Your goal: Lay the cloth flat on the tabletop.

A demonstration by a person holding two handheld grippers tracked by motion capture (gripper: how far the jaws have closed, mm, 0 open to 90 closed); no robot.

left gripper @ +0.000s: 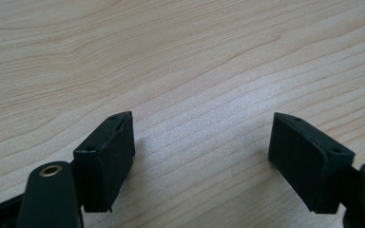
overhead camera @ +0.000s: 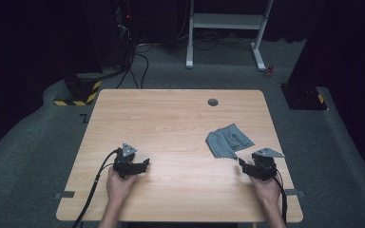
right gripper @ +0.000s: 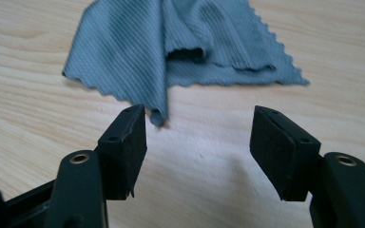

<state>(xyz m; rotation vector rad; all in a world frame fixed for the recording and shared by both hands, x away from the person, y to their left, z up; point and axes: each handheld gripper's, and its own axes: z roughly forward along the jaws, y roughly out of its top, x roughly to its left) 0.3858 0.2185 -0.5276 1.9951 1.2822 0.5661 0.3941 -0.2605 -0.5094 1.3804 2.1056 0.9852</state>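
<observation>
The grey cloth [overhead camera: 229, 141] was the one loose thing on the table [overhead camera: 171, 118], a pale wooden top with rounded corners standing on dark grey carpet [overhead camera: 28, 180]. The table was the largest thing in the high view, and near its far edge, right of centre, a small round hole [overhead camera: 213, 102] broke the surface. Beyond it, on the carpet, stood a white metal frame [overhead camera: 225, 21] and black cables [overhead camera: 140, 61].

The cloth [right gripper: 180, 45] lay crumpled on the right half of the table, toward the near side, with folds raised in it and a zigzag-cut edge; in the right gripper view one folded corner pointed down toward the jaws.

The left gripper [overhead camera: 145, 164] rested low on the left half of the table, held from behind by the left hand [overhead camera: 120, 183], with a grey three-cornered plate on top and a black cable trailing off the near edge. In the left gripper view the left gripper [left gripper: 202, 156] had its jaws spread wide apart, with only bare wood grain between them.

The right gripper [overhead camera: 241, 162] sat just beside the cloth's near corner, held by the right hand [overhead camera: 266, 187]. In the right gripper view the right gripper [right gripper: 199, 147] also stood wide open, gripping nothing; the cloth's lowest corner lay just ahead of the left-hand jaw, and I could not tell whether they touched.
</observation>
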